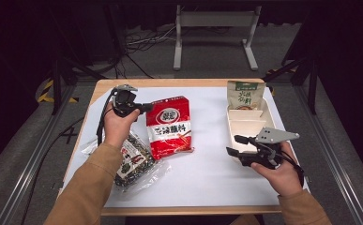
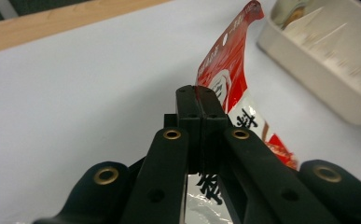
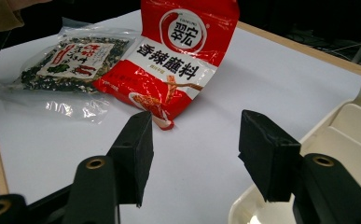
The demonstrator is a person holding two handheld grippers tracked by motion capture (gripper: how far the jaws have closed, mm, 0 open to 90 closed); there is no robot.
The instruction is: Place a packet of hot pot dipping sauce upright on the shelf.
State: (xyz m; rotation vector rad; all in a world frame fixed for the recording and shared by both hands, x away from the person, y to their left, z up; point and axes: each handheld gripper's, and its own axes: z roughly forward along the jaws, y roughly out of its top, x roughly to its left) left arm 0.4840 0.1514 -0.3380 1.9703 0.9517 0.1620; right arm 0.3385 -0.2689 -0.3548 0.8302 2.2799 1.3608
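High view: green packet (image 1: pixel 245 95) in tray (image 1: pixel 245 126); left tool (image 1: pixel 146 108) grasping red packet (image 1: pixel 170 127); right tool (image 1: pixel 232 145) released.

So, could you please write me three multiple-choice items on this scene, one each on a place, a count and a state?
1. Where does the green packet lie?
A. in the far end of the cream tray
B. under the red packet
C. by the person's left elbow

2. How many packets are on the table?
A. one
B. three
C. five

3. How do the two claws stand?
A. both open
B. left shut on the red packet, right open
C. left open, right shut on the tray

Answers:
1 A, as the high view shows it propped in the tray's far end.
2 B: the red packet, the clear dark-filled packet and the green one.
3 B, as the left claw pinches the red packet's edge while the right claw gapes empty.
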